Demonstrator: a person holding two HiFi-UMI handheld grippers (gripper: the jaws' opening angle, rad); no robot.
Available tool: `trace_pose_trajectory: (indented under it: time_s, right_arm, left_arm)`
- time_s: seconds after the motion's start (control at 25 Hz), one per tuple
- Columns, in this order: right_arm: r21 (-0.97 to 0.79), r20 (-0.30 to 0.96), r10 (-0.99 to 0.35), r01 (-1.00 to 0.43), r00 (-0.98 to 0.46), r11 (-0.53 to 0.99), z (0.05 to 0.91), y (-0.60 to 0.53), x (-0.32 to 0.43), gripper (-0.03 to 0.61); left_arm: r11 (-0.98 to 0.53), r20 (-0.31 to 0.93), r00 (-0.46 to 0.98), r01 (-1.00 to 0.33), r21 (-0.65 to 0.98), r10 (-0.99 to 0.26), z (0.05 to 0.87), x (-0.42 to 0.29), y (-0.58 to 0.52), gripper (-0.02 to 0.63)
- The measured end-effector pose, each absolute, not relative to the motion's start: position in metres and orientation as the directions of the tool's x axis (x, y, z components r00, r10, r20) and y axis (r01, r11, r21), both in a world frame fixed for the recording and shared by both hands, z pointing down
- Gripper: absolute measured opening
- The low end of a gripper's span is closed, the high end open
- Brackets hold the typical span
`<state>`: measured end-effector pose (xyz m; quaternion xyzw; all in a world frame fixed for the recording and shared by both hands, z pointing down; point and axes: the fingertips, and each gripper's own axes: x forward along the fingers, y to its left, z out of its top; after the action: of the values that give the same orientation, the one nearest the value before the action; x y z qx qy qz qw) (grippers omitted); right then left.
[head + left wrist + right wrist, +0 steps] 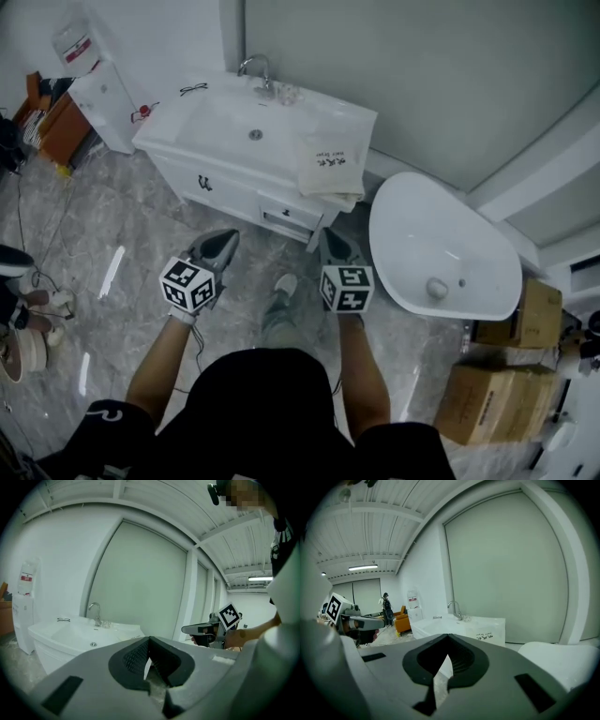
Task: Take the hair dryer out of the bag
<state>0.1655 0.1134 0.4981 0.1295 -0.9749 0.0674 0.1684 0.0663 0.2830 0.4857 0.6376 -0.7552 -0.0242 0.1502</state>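
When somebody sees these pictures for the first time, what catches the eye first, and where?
The eye goes first to the white washbasin cabinet at the head view's top middle, with a white printed bag lying on its right end. To its right stands a white oval bathtub. Nearer the person, the left gripper and the right gripper are both shut, empty and short of the bag.

At my 12 o'clock stands the washbasin (225,122), with the bag (330,167) lying on its right end. The bathtub (441,248) sits at 2 o'clock, the cardboard boxes (497,398) at 4 and the water dispenser (103,103) at 10.
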Motion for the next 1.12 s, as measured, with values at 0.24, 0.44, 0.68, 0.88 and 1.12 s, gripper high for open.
trace_pose_trajectory:
  time_s: [0.24,0.44,0.68,0.88,1.12]
  right_arm:
    - [-0.104,0.341,-0.261,-0.312,-0.903,0.944,0.490,0.037,0.086,-0.005]
    - [-0.122,0.344,-0.300,-0.359,-0.890,0.925,0.488,-0.033,0.039,-0.005]
    - [-0.129,0.360,-0.339,-0.406,-0.869,0.905,0.493,-0.090,0.006,-0.005]
    - [-0.138,0.362,-0.368,-0.440,-0.856,0.887,0.495,-0.117,-0.008,-0.005]
    - [-0.107,0.382,-0.433,-0.504,-0.816,0.857,0.504,-0.149,-0.006,-0.005]
  left_arm:
    - [0.135,0.219,-0.087,-0.968,0.212,-0.972,0.481,-0.011,0.205,-0.003]
    - [0.093,0.240,-0.043,-0.975,0.201,-0.970,0.482,-0.059,0.137,-0.003]
    - [0.051,0.242,0.002,-0.976,0.213,-0.970,0.489,-0.089,0.081,-0.003]
    - [0.001,0.254,0.055,-0.976,0.218,-0.966,0.494,-0.108,0.047,-0.003]
    - [-0.101,0.255,0.154,-0.973,0.207,-0.955,0.501,-0.126,-0.010,-0.003]
